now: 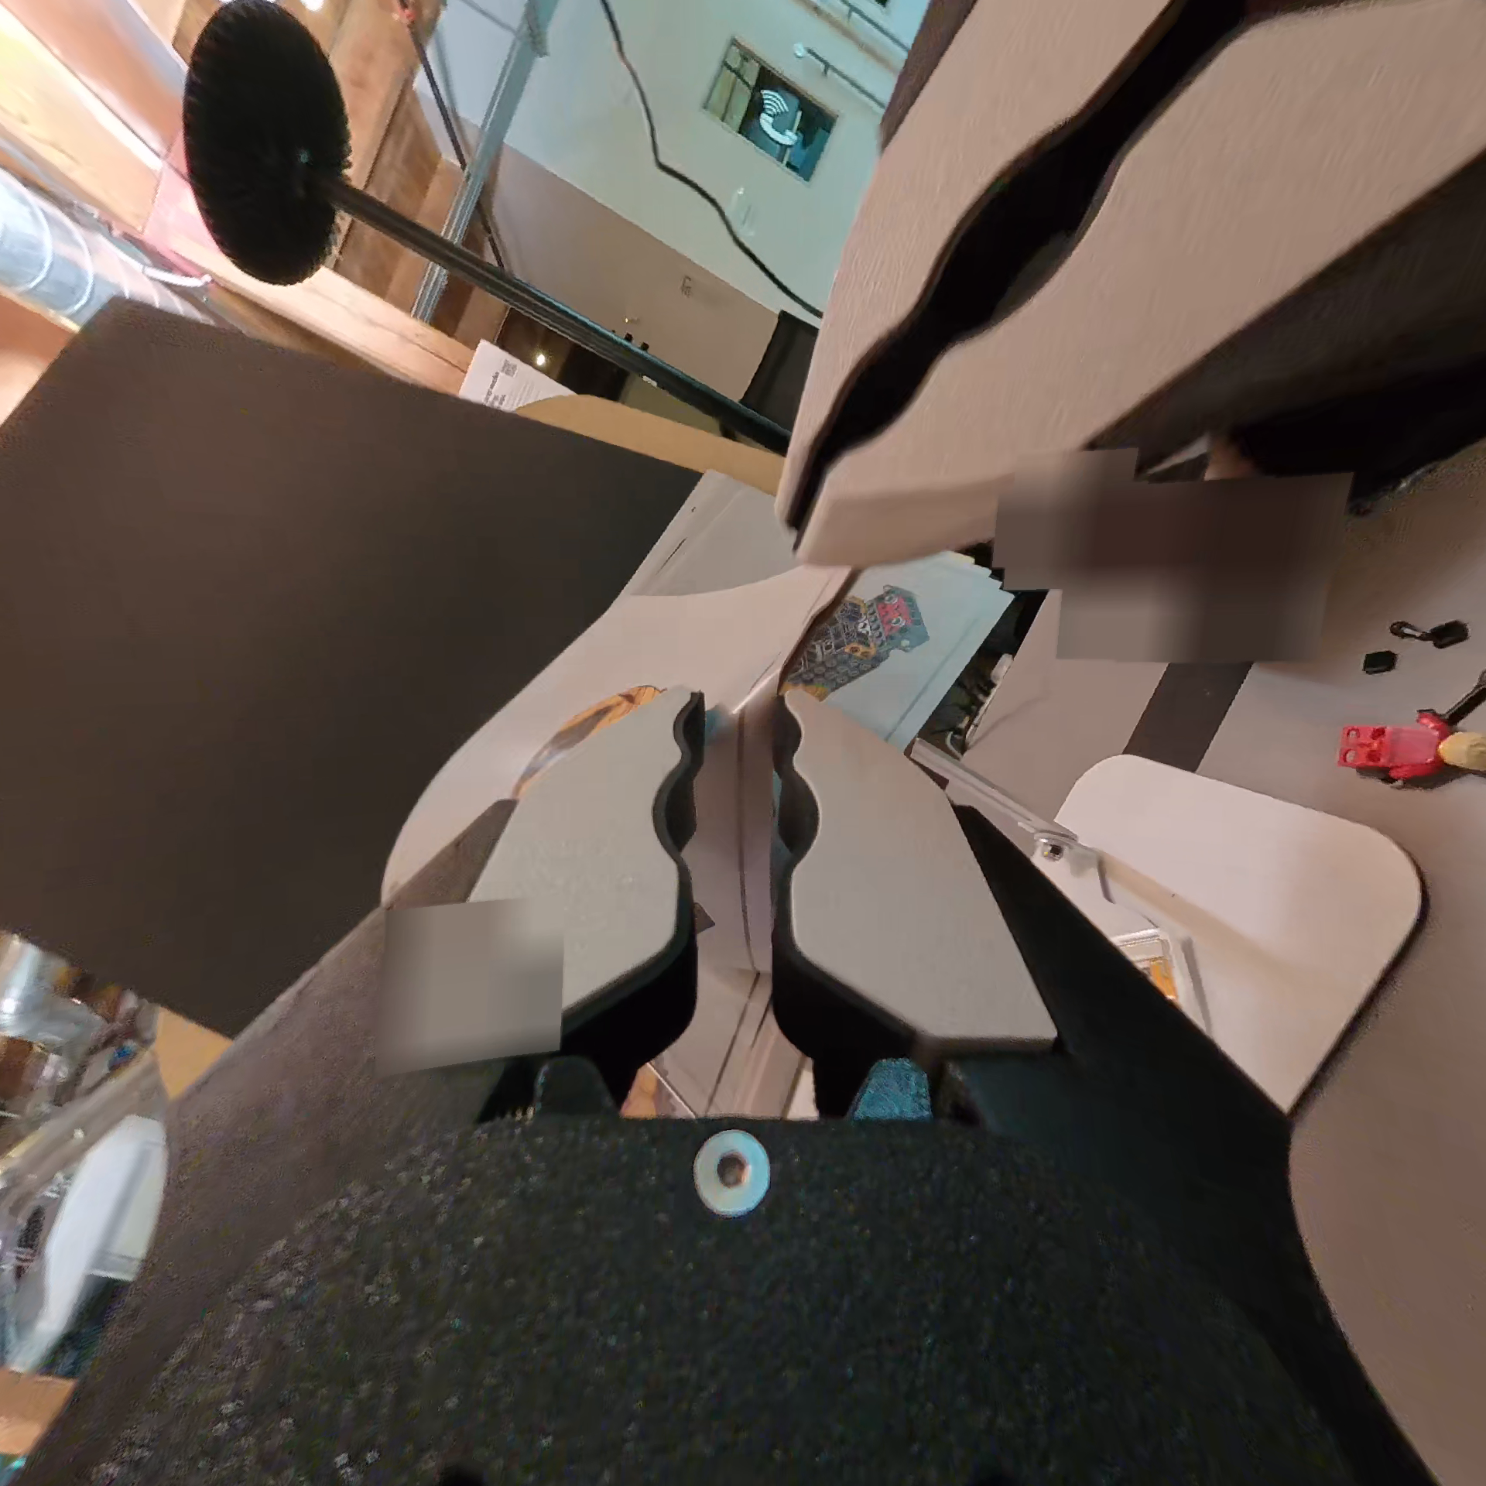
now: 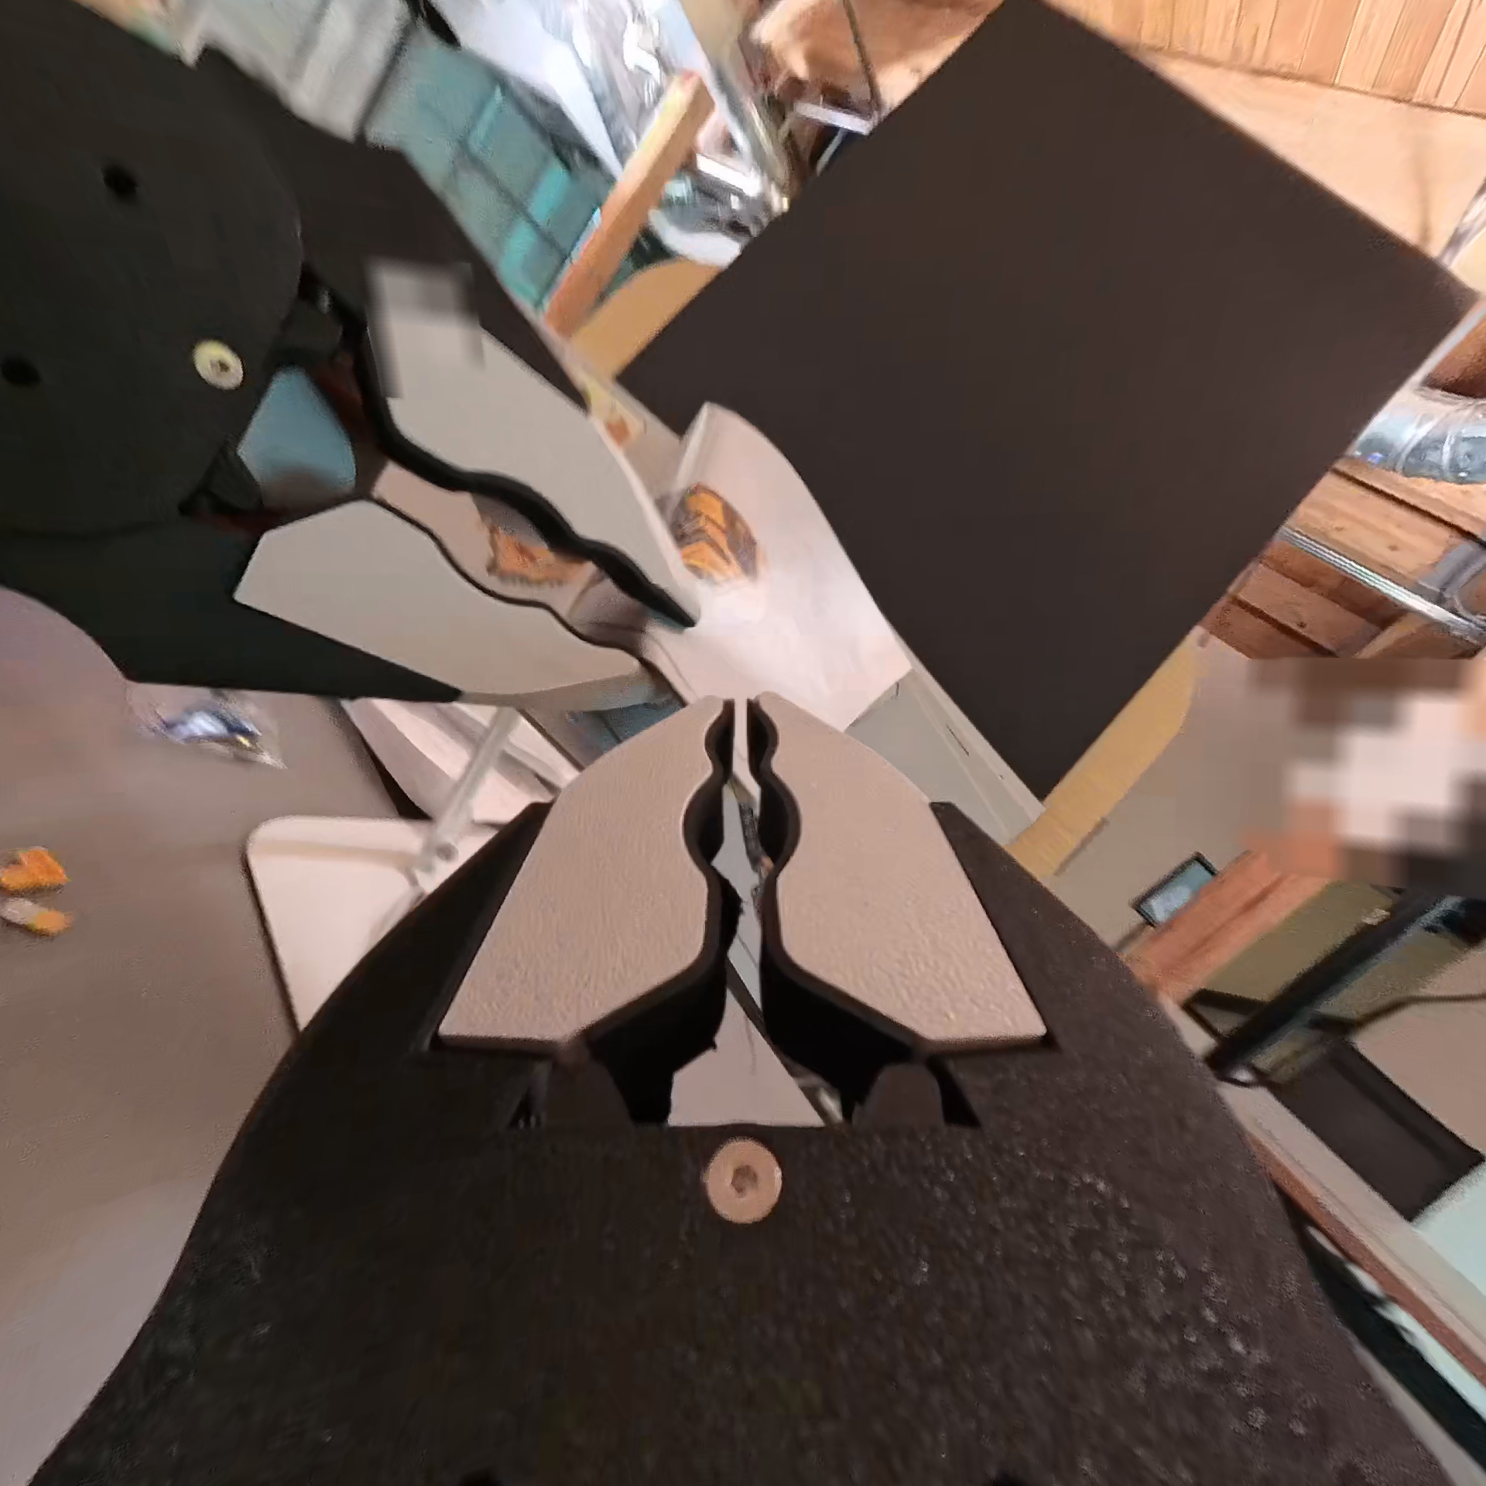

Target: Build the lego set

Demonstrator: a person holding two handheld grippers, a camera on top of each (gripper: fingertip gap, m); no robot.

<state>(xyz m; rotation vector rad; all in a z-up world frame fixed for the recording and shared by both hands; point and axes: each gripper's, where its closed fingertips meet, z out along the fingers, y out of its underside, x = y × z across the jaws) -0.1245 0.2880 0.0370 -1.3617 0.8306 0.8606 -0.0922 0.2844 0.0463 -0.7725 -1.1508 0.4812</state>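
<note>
BOOKLET: an open instruction booklet with printed brick-model drawings stands propped on a clear stand whose white base rests on the grey surface

LEFT JAWS: the left gripper has its jaws narrowly apart, set on either side of a raised page edge that runs up the gap between them; whether the pads press on the paper cannot be told

LEFT JAWS FROM THE OTHER SIDE: in the right wrist view the left gripper shows its fingers close together with the pale sheet between their tips

RIGHT JAWS: the right gripper has its jaws almost together, only a thin slit at the tips; a thin sheet edge runs along that slit, and whether it is clamped cannot be told

RIGHT JAWS FROM THE OTHER SIDE: in the left wrist view the right gripper sits at the top edge of the pages, just above the left one

IN THE WAY: a dark board stands right behind the booklet

AROUND: a small red brick figure and loose black pieces lie on the surface to the right; orange pieces and a small clear bag lie off to the left

BACKGROUND: a black round lamp on a pole stands farther off
</note>
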